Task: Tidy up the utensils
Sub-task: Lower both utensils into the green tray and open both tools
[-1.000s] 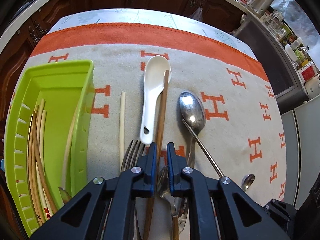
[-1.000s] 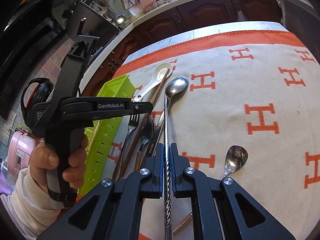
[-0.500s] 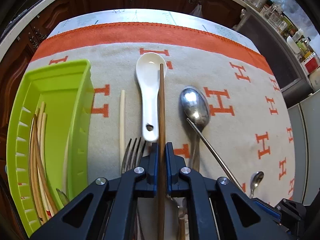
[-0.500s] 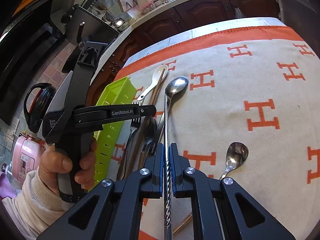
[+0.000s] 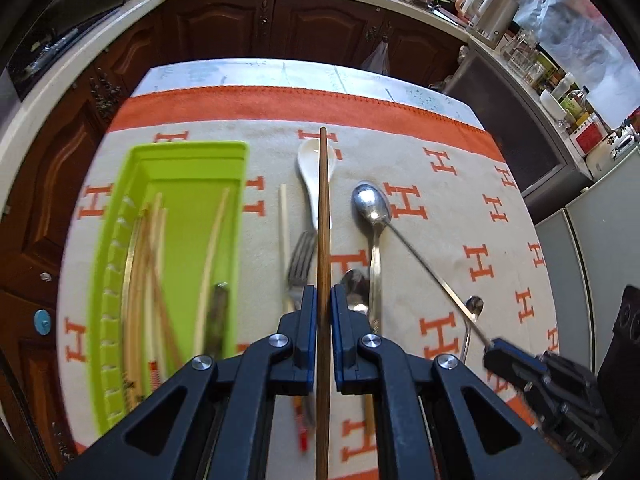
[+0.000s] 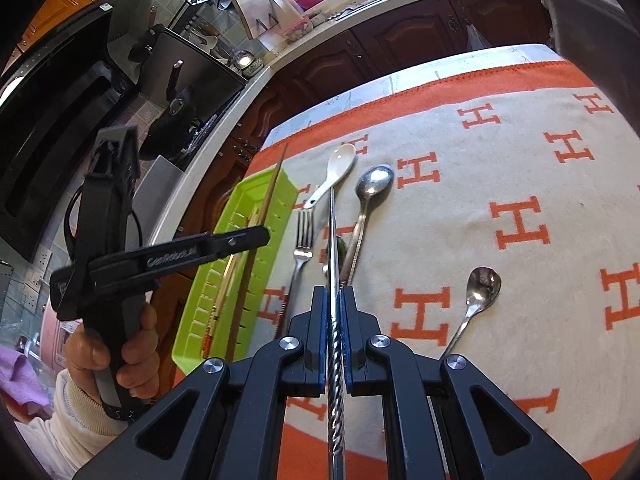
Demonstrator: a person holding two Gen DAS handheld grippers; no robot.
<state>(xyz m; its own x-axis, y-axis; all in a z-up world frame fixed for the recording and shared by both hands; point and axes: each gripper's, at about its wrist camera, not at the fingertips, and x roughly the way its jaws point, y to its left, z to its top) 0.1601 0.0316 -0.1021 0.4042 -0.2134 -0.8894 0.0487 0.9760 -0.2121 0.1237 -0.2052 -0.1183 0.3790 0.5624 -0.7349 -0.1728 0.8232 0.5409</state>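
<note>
My left gripper [image 5: 323,300] is shut on a brown wooden chopstick [image 5: 323,216] and holds it lifted above the cloth, pointing forward. My right gripper [image 6: 333,300] is shut on a long twisted-handle metal bar spoon [image 6: 332,240], also lifted. The green utensil tray [image 5: 188,160] lies at the left with several chopsticks inside. On the cloth lie a white ceramic spoon [image 5: 308,168], a pale chopstick [image 5: 284,224], a fork [image 5: 300,260], a large metal spoon [image 5: 372,208] and a small metal spoon [image 6: 480,292]. The left gripper [image 6: 244,240] shows above the tray in the right wrist view.
An orange-bordered cloth [image 5: 440,216] with H marks covers the table. Dark wooden cabinets [image 5: 280,28] and a counter with kitchen items run behind. An appliance [image 5: 508,128] stands at the table's right side.
My left gripper closed on the brown chopstick and lifted it off the white spoon and cloth. The right gripper kept hold of the bar spoon and rose a little.
</note>
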